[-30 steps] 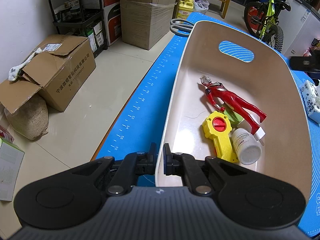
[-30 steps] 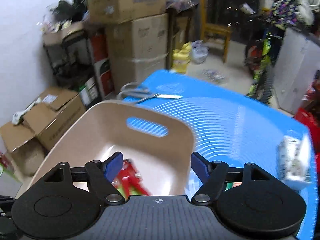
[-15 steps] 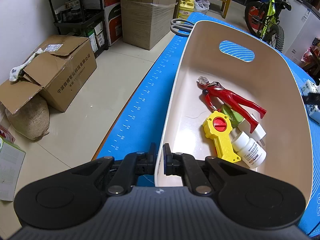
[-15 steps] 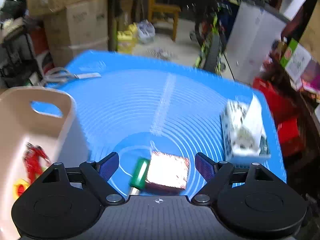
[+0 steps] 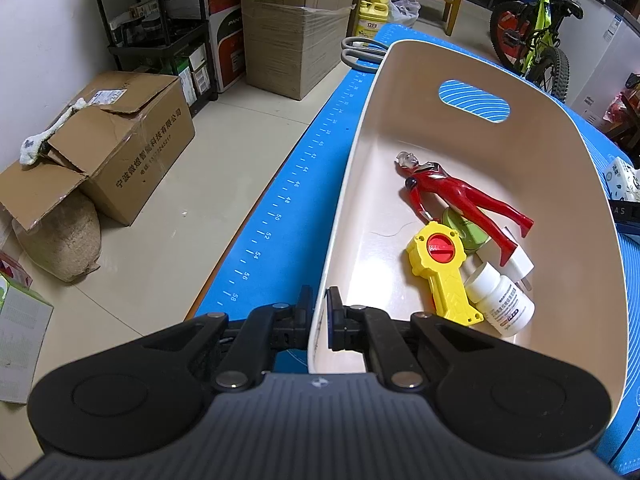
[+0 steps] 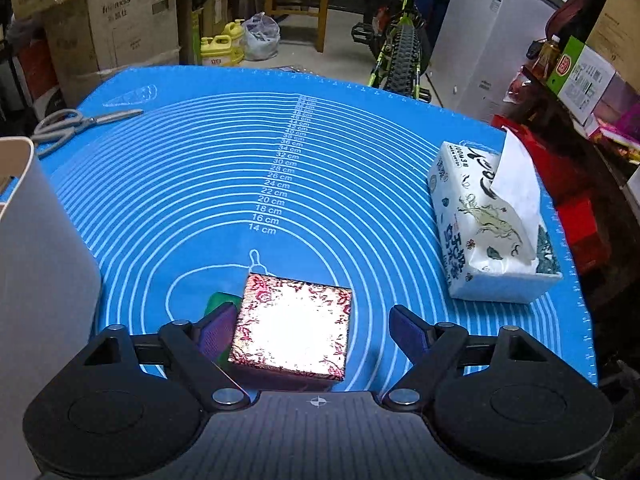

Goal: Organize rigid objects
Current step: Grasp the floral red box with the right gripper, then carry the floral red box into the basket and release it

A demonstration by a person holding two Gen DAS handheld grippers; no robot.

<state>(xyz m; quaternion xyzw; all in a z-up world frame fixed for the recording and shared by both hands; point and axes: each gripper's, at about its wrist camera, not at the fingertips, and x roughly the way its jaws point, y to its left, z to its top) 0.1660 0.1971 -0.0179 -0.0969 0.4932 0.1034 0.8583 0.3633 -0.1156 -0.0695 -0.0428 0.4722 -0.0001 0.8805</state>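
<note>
Between the spread fingers of the right gripper (image 6: 310,336) a patterned box (image 6: 291,330) is framed, lying flat on the blue mat (image 6: 224,184) of the worktop. The left pad (image 6: 218,330) is seen just beside the box's left edge, contact not clear; the right pad (image 6: 408,334) stands apart from it. Nothing is pinched yet. A green item (image 6: 218,300) is tucked against the box's left side, partly hidden behind the left pad, so it is best kept out of the squeeze. For a clean grasp, centring on the box is judged necessary before closing, with the pads placed on its two opposite side walls, low enough not to slip off the glossy top.

On the other side, the left gripper (image 5: 318,316) has its fingers pressed together on the near rim of the beige bin (image 5: 572,216), which is steadied that way. Inside are lying a red figure (image 5: 460,196), a yellow toy (image 5: 440,268), a white bottle (image 5: 500,304) and a green tin (image 5: 464,230). Free floor is left toward the handle end, judged the better drop spot. A tissue pack (image 6: 488,224) and scissors (image 6: 76,122) are lying well apart on the mat.
</note>
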